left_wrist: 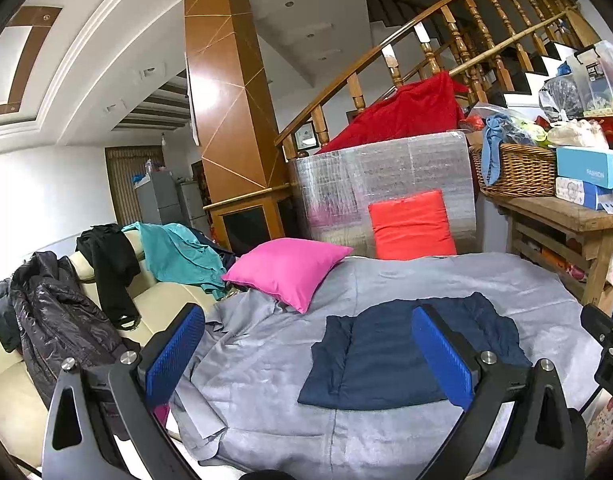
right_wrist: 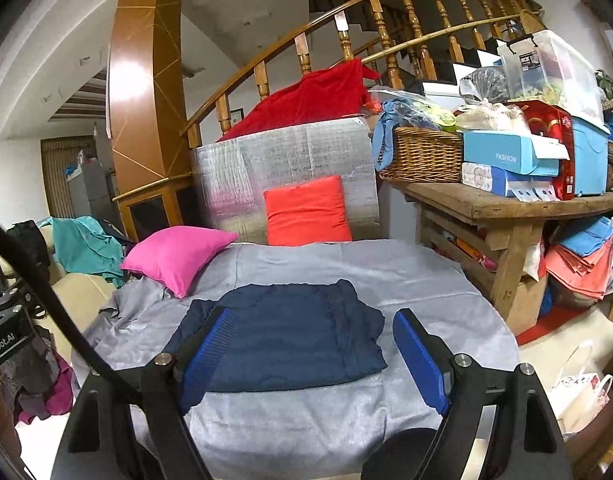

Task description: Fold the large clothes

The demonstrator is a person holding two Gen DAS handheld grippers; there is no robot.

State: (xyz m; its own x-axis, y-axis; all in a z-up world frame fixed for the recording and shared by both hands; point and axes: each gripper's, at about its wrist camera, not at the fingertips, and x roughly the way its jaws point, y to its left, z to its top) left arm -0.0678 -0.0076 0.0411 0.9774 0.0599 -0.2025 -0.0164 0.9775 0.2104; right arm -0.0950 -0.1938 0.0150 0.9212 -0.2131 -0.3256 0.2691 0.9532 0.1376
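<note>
Folded navy garment (left_wrist: 390,356) lying flat on a grey cover (left_wrist: 386,280), seen from both wrist cameras. The garment forms a compact, roughly rectangular packet with several layers; one stepped edge shows along its left side in the left wrist view, and a narrow stitched band runs down its right portion in the right wrist view. The fabric is dark blue, matt and lightly creased, with no part hanging over the cover's edge.

Left gripper (left_wrist: 306,360): jaws spread wide, nothing between the blue ribbed pads, no pad touching cloth. The garment lies ahead of and below the jaws, mostly beyond the right-hand finger, which overlaps it in the picture.

Right gripper (right_wrist: 310,364): jaws likewise apart and empty. Here the garment (right_wrist: 282,340) sits ahead of the gap between the fingers, its left corner passing behind the left-hand finger; the right-hand finger stands clear of it, over bare grey cover (right_wrist: 406,280).

Beyond the garment, farther from the jaws: a pink cushion (left_wrist: 286,272) to the left and an orange-red cushion (left_wrist: 412,226) propped upright against a silver-wrapped block (left_wrist: 386,176). A wooden table (right_wrist: 506,208) loaded with boxes and a wicker basket (right_wrist: 422,156) stands to the right of the jaws. Jackets and a teal garment (left_wrist: 178,256) lie over a cream sofa (left_wrist: 162,300) to the left.
</note>
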